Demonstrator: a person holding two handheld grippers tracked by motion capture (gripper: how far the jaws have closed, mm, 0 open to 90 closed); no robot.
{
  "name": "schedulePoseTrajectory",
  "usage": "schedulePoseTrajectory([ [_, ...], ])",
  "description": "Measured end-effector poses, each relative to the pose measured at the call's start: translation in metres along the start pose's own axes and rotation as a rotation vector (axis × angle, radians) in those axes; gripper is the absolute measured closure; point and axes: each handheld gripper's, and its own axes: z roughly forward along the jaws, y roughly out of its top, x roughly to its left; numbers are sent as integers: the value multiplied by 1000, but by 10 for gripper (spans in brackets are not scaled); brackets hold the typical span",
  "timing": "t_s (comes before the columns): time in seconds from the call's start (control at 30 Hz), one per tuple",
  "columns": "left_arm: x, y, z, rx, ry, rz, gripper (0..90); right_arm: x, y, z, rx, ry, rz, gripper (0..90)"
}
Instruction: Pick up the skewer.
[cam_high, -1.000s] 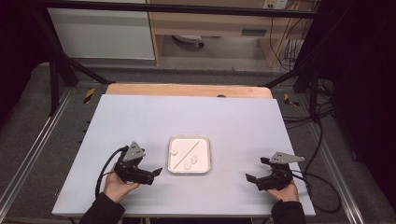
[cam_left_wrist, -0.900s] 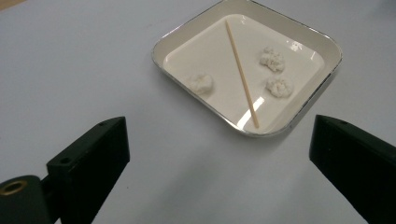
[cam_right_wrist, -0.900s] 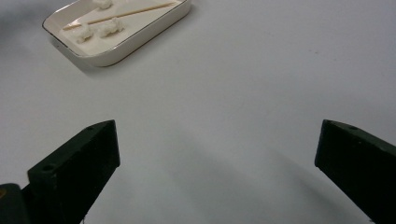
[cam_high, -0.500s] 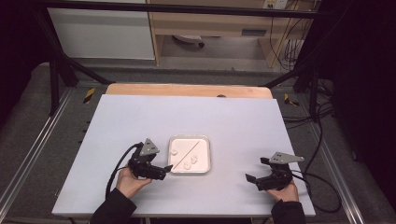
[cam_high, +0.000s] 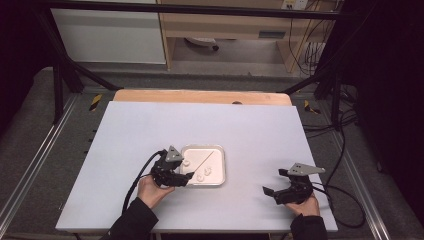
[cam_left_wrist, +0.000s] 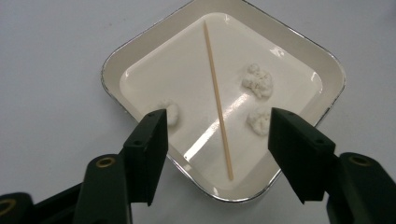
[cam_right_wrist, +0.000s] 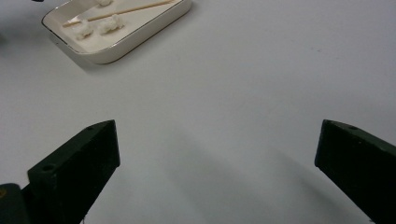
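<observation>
- The left gripper is held low in the person's left hand, forearm coming up from the near edge of the tabletop, its nose reaching over the near left edge of the tray.
- Its jaws have just been closing and now stand partly open; nothing is pressed between them. In the left gripper view the wooden skewer lies in the gap ahead of the jaws, untouched.
- The tray sits right under and ahead of this gripper: a shallow, white, glossy dish, square with rounded corners and a thin metallic rim.
- The skewer is a thin, straight, pale wooden stick lying flat across the tray floor, its near end closest to the jaws.
- Three small white, lumpy, fluffy clumps rest in the tray: one clump just past the left jaw tip, a second clump just beside the right jaw tip, a third clump a little farther ahead.
- The right gripper rests low in the right hand near the tabletop's near edge, well apart from the tray, pointing toward it.
- Its jaws gape wide with only bare, matte, pale tabletop between them; the tray lies far ahead and off to its left.
</observation>
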Motion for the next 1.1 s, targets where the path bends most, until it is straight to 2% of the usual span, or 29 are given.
schedulePoseTrajectory([
  [0.13, -3, 3, 7, 16, -6, -11, 453, 0, 0, 0, 1, 1, 0, 6],
  [0.3, -8, 5, 16, 32, 15, 3, 534, 0, 0, 0, 1, 1, -2, 6],
  [0.37, -11, 5, 18, 37, 36, 17, 569, 0, 0, 0, 1, 1, -2, 6],
  [0.53, -15, 4, 22, 53, 46, 21, 631, 0, 0, 0, 2, 2, 2, 6],
  [0.67, -17, 2, 25, 61, 43, 10, 704, 0, 0, 0, 2, 1, -2, 6],
  [0.97, -17, -4, 31, 82, 67, 1, 777, 0, 0, 0, 2, 2, 2, 6],
  [1.1, -17, -5, 32, 75, 72, -1, 796, 0, 0, 1, 6, 2, 0, 6],
])
